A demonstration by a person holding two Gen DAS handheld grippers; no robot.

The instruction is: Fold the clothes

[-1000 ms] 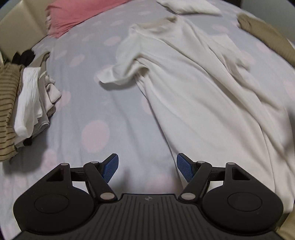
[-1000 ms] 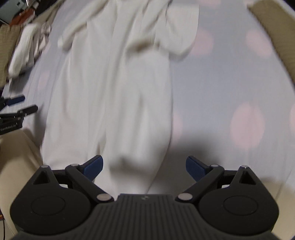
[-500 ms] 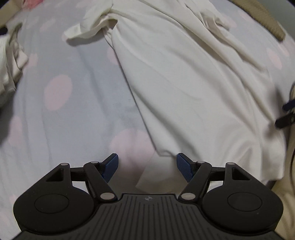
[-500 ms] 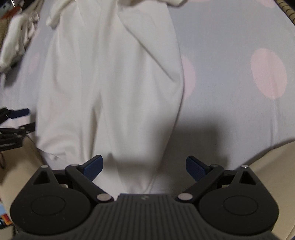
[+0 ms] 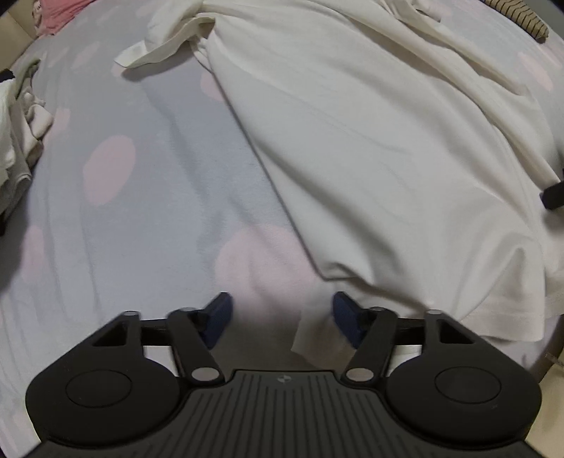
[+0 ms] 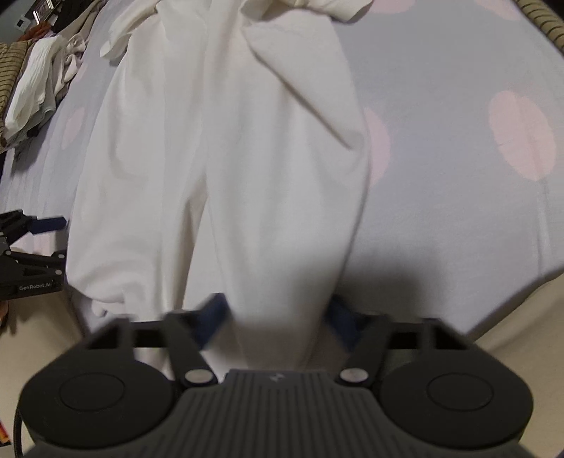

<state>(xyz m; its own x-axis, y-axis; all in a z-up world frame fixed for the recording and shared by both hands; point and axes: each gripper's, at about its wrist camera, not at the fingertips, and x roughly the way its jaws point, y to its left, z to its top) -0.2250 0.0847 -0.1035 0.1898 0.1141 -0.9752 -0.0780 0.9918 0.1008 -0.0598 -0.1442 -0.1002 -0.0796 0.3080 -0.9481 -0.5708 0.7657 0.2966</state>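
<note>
A long white garment [image 5: 370, 148] lies spread and wrinkled on a grey bedsheet with pink dots [image 5: 148, 197]. My left gripper [image 5: 282, 319] is open at the garment's near left hem corner; a white hem flap [image 5: 310, 338] lies between the blue pads, closer to the right one. In the right wrist view the same garment [image 6: 225, 169] runs away from me. My right gripper [image 6: 273, 317] is open with the near right hem bunched between its blurred blue pads. The left gripper also shows in the right wrist view [image 6: 31, 243] at the far left.
A pile of folded and loose clothes [image 6: 31, 88] lies at the left side of the bed. A pink cloth [image 5: 56, 14] lies at the far left corner, a striped brown item [image 5: 521, 17] at the far right. The bed's front edge [image 6: 511, 331] is beside my right gripper.
Both grippers have moved down and in to the garment's near hem. The right gripper's jaws have narrowed around the hem, and the left hem flap now sits between the left pads.
</note>
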